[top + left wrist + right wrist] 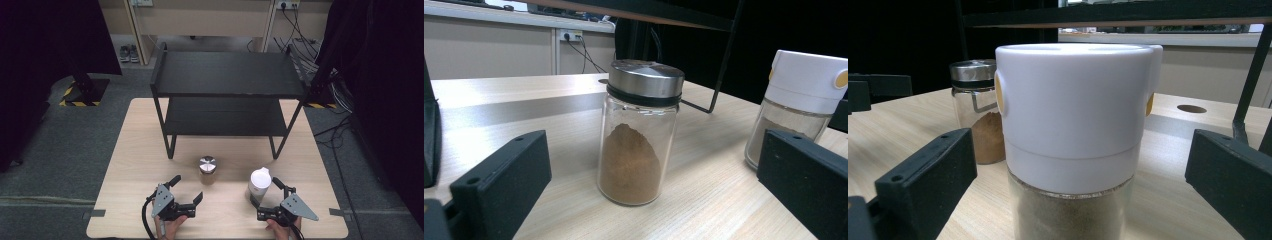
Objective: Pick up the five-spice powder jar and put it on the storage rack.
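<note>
Clear glass jar with white plastic cap (259, 184) upright near the table's right front, between the spread jaws of the right gripper (273, 198), glass spice jar with steel lid (207, 170) left of it, left gripper (186, 189) jaws apart, facing it, black two-tier metal shelf (227, 75) beyond, on the light wooden table (135, 150).

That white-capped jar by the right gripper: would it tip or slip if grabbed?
The white-capped jar looks tall with a bulky cap, so a high push might tip it. Its lower wall seems smooth glass, probably slippery and breakable. Powder fills the base, which likely steadies it.

Wooden table (135, 150) bears black rack (227, 90), steel-lidded jar (207, 169), white-capped jar (259, 185).
</note>
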Tool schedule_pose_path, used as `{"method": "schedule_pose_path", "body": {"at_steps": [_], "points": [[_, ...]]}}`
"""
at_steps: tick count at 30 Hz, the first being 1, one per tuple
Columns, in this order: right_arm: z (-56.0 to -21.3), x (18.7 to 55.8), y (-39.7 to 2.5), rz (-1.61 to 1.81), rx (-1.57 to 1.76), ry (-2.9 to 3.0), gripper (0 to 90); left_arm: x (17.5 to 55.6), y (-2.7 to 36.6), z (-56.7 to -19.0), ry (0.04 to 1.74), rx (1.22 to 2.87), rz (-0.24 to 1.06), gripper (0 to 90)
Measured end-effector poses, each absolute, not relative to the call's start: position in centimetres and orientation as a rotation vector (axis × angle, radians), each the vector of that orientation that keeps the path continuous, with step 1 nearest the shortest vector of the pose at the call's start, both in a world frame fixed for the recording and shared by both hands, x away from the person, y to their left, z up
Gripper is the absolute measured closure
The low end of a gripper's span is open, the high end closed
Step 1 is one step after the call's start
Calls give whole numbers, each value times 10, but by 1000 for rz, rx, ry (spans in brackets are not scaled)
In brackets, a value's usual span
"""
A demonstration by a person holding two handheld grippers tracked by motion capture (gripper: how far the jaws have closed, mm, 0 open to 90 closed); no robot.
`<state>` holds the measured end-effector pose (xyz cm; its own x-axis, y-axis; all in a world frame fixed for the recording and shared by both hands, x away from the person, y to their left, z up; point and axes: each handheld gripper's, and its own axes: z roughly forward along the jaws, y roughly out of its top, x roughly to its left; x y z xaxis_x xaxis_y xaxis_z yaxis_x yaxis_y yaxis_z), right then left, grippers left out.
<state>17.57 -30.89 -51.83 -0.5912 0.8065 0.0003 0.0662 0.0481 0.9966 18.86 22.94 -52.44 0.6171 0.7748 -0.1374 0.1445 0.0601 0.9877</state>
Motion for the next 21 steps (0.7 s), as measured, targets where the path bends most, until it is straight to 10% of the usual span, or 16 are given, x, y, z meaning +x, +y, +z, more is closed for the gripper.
{"method": "schedule_pose_path", "body": {"at_steps": [21], "points": [[-518,176,-309,1600,883,1734,4,209,216,-508,812,1548,566,4]]}}
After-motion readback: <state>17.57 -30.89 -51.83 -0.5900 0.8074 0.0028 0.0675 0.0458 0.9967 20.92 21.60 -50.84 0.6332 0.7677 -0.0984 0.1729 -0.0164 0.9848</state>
